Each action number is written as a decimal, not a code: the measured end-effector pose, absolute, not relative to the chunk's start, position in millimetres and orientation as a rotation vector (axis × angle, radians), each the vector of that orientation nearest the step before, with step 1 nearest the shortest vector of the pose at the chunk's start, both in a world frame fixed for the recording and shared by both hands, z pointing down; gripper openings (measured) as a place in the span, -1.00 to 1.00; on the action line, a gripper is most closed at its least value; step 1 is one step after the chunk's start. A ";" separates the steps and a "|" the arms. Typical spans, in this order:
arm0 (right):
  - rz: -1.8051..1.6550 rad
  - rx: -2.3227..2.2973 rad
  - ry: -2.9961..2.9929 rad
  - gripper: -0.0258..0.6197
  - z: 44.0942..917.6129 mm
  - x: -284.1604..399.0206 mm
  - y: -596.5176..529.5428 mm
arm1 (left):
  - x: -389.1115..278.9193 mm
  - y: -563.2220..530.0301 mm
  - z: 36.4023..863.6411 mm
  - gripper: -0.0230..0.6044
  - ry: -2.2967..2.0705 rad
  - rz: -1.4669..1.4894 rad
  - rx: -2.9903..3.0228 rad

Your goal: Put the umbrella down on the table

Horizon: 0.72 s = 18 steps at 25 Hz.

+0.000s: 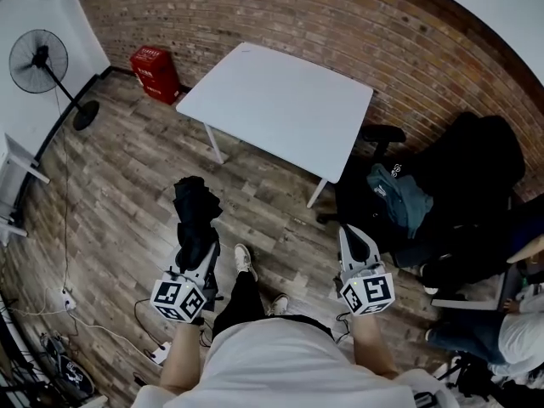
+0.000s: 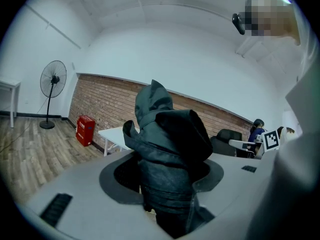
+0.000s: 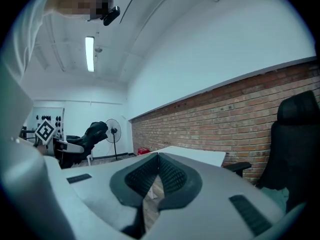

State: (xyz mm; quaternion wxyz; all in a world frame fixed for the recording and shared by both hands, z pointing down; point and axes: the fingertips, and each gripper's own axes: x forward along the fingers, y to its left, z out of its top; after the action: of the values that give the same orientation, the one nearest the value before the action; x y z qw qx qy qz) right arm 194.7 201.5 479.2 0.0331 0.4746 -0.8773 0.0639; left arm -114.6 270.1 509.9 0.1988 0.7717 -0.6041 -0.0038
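Observation:
A folded black umbrella (image 1: pixel 194 219) sticks out forward from my left gripper (image 1: pixel 198 257), which is shut on it over the wooden floor, short of the table. In the left gripper view the bundled umbrella (image 2: pixel 167 154) fills the gap between the jaws and rises in front of the camera. The white table (image 1: pixel 280 109) stands ahead by the brick wall with nothing on its top; it also shows small in the left gripper view (image 2: pixel 112 133). My right gripper (image 1: pixel 353 238) hangs at the right, its jaws (image 3: pixel 158 155) meeting at the tips with nothing between them.
A black office chair (image 1: pixel 450 185) draped with dark and teal clothing stands right of the table. A red box (image 1: pixel 155 73) and a standing fan (image 1: pixel 38 60) are at the far left. Cables and a power strip (image 1: pixel 157 353) lie on the floor. A seated person (image 1: pixel 523 330) is at the right edge.

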 end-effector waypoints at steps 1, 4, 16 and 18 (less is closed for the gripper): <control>0.202 1.473 -2.686 -0.86 481.2 198.6 194.9 | -112.4 260.5 512.8 -0.17 -1.679 -0.005 2.163; 0.228 1.506 -2.653 -0.86 486.3 206.6 167.1 | -108.5 231.4 517.1 -0.17 -1.650 0.013 2.181; 0.174 1.495 -2.651 -0.86 458.4 101.3 15.8 | -176.1 93.2 525.1 -0.17 -1.525 0.005 2.199; 0.169 1.512 -2.637 -0.86 453.9 85.6 -2.2 | -185.6 71.5 523.8 -0.17 -1.490 0.009 2.214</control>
State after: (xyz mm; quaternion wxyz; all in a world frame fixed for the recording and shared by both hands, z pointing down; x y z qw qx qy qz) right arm 85.6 -2.2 453.9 0.0485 0.4959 -0.8652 0.0555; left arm -185.6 71.5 523.8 0.2342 0.8066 -0.5427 0.0034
